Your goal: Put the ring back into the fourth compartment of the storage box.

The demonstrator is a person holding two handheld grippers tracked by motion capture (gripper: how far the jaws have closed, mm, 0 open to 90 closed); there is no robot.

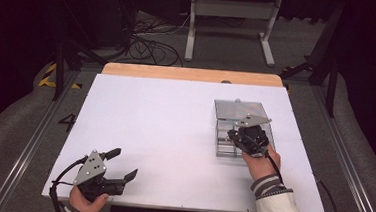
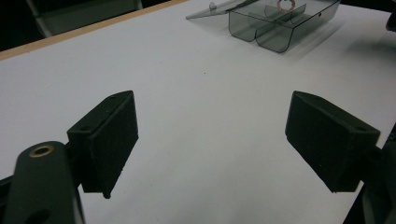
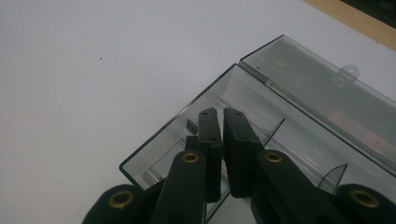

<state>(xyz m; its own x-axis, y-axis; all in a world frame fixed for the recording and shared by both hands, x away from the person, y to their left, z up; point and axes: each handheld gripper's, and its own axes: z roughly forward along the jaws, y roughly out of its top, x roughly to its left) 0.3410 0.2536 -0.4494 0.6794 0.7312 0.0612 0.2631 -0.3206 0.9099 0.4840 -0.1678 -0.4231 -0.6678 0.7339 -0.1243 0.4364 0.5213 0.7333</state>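
The right tool (image 1: 241,135), jaws nearly closed on nothing visible, dips into the clear compartment box (image 1: 223,147) at the table's (image 1: 164,129) 3 o'clock side, while the open left tool (image 1: 121,165) rests far away at 7 o'clock.

Both grippers are black. The left gripper (image 1: 121,164) carries a grey three-cornered plate (image 1: 90,167) dotted with small holes, and a black cable (image 1: 58,182) loops from it. Its pads (image 2: 114,140) are blocky, each with a small recessed hole. The right gripper (image 3: 222,144) shows brass-coloured rivets (image 3: 190,157) on its links. The right sleeve (image 1: 281,208) is white, with a grey striped knit cuff (image 1: 268,185).
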